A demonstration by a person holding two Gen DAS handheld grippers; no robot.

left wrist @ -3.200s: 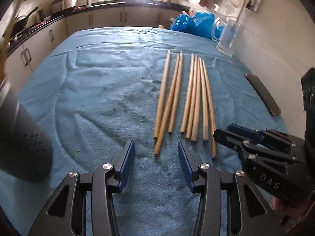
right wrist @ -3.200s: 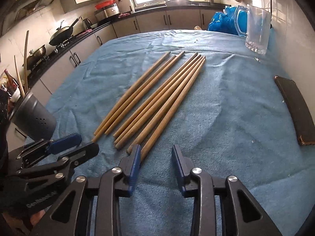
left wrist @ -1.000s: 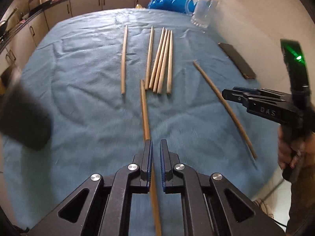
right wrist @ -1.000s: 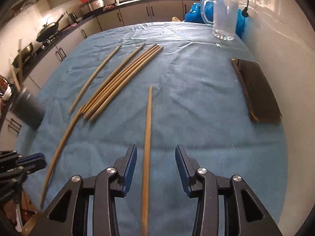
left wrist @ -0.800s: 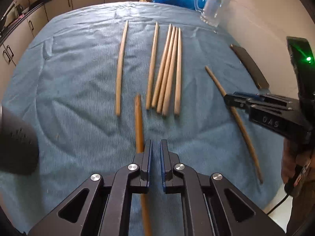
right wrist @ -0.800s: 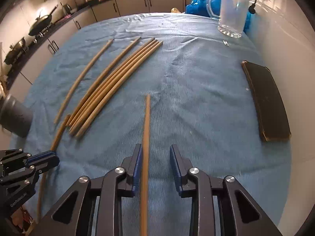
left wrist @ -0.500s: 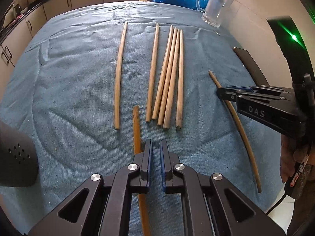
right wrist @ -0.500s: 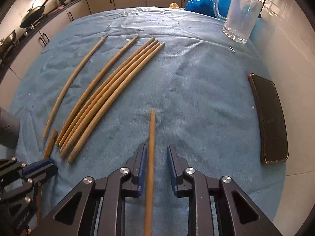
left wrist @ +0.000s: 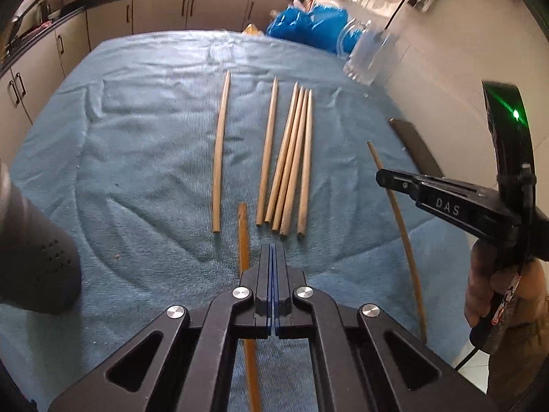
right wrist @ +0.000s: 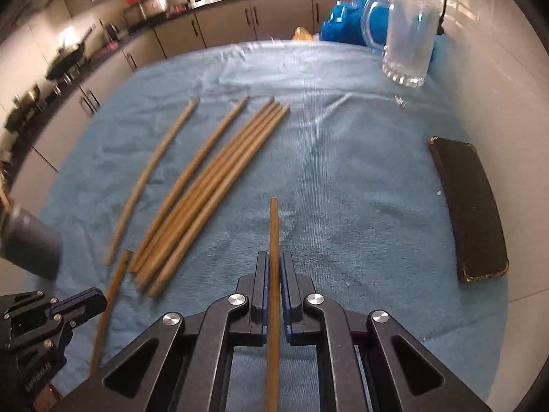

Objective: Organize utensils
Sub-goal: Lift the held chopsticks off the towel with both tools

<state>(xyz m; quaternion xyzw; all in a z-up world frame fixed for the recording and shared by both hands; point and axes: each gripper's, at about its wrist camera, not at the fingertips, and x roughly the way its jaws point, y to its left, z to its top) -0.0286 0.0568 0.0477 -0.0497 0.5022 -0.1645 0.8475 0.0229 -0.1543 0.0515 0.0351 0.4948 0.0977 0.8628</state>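
Each black, blue-padded gripper grasps one slender, round wooden chopstick. The right gripper (right wrist: 273, 267) has its fingers clenched on a chopstick (right wrist: 274, 223) that projects forward above the table (right wrist: 360, 206), which is covered with a ribbed blue towel. The left gripper (left wrist: 273, 257), pads pressed flat together, holds a second chopstick (left wrist: 243, 237) slanting under its left finger. Five tapered chopsticks (left wrist: 288, 164) lie loose on the towel, three bundled. A perforated grey holder (left wrist: 34, 267) stands at the left; a ribbed glass mug (right wrist: 408, 44) and a dark, flat rectangular case (right wrist: 470, 209) sit at the right.
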